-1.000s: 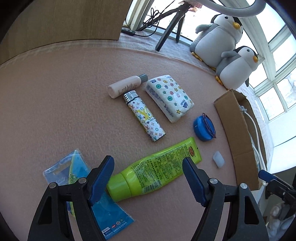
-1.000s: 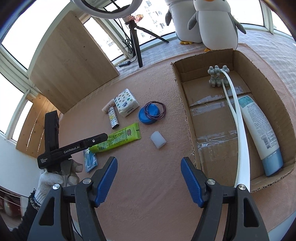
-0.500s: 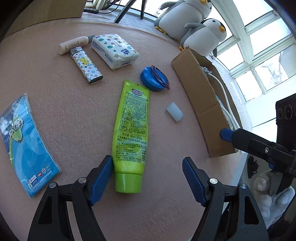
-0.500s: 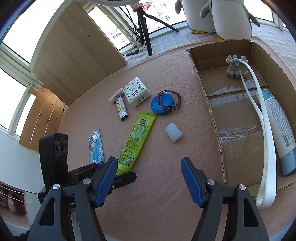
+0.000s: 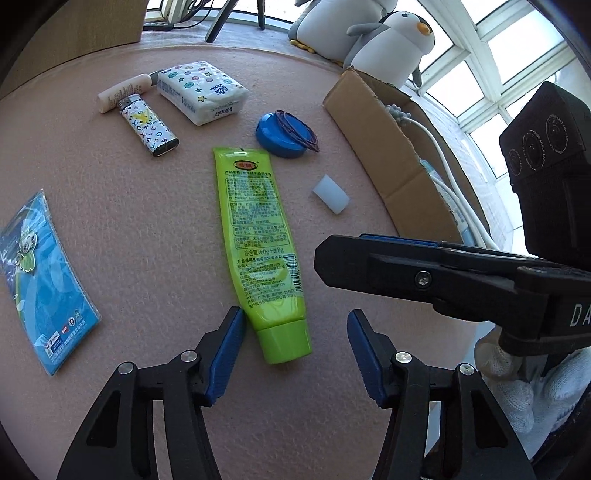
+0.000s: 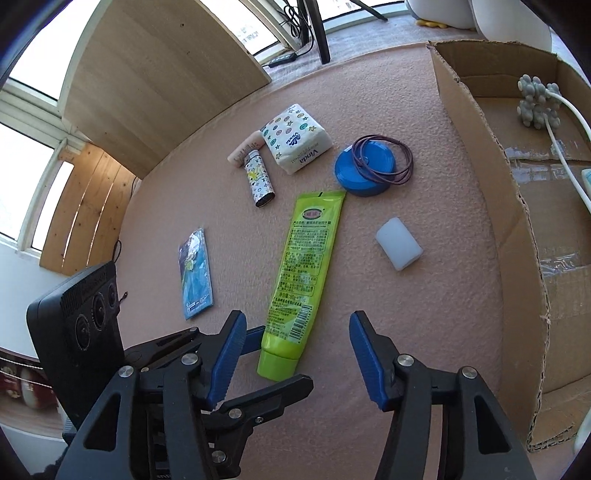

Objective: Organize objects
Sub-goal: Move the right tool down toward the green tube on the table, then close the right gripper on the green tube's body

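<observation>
A lime-green tube lies on the pink mat, its cap pointing toward me. My left gripper is open, and the cap end sits between its blue pads without contact. My right gripper is also open and empty, hovering just above the same cap end. In the left wrist view the right gripper's finger crosses from the right. Further off lie a blue tin with hair bands on it, a tissue pack, a patterned lighter, a pale stick, a white block and a blue sachet.
An open cardboard box stands at the right of the mat and holds a white-handled massager. Two plush penguins sit behind it by the window. A wooden board leans at the back left. A gloved hand holds the right gripper.
My left gripper has swung round to the tube's cap end and come closer, so the cap now lies between its fingers. The right gripper has dropped lower and moved in over the same end.
</observation>
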Demonstrator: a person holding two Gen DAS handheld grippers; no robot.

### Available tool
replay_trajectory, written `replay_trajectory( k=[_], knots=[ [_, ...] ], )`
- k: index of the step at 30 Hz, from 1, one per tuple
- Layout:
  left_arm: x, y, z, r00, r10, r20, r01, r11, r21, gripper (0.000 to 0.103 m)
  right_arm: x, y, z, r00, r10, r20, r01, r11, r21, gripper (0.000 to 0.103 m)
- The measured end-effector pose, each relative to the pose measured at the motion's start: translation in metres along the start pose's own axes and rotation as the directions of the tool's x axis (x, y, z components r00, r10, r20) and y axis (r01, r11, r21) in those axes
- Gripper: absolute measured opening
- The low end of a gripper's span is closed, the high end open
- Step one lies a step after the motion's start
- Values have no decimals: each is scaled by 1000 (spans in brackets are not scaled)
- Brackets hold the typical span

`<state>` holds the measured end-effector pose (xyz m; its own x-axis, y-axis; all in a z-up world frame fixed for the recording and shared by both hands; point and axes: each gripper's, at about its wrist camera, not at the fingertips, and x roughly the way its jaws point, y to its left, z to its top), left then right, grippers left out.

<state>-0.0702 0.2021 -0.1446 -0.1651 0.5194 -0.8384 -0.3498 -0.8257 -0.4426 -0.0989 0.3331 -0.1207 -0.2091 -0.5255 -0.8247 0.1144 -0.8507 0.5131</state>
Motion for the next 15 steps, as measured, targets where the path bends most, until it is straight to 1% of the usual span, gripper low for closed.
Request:
replay_trajectory(
  k=[3, 7, 9, 11, 13, 15],
  knots=[
    [-1, 2, 0, 1000, 3, 0, -3, 1000, -2, 56, 13, 0, 0, 999, -8, -37, 8, 1000, 2, 52],
    [0, 3, 2, 1000, -2, 2, 2, 1000, -6, 56, 25, 0, -4, 997, 20, -74, -19, 1000, 19, 51],
    [0, 4, 2, 1000, -9, 3, 9, 1000, -13, 55, 29, 0, -5, 997, 26, -77, -25, 999, 22, 47],
    [2, 6, 4, 1000, -18, 2, 18, 1000, -21, 49, 29, 0, -5, 997, 27, -72, -26, 999, 19, 45],
    [2, 7, 4, 999, -32, 1, 32, 999, -30, 46, 30, 0, -5, 997, 28, -73, -27, 999, 20, 41],
    [3, 6, 3, 1000, -29, 4, 29, 999, -33, 46, 29, 0, -5, 998, 14, -69, -14, 1000, 11, 36]
  ],
)
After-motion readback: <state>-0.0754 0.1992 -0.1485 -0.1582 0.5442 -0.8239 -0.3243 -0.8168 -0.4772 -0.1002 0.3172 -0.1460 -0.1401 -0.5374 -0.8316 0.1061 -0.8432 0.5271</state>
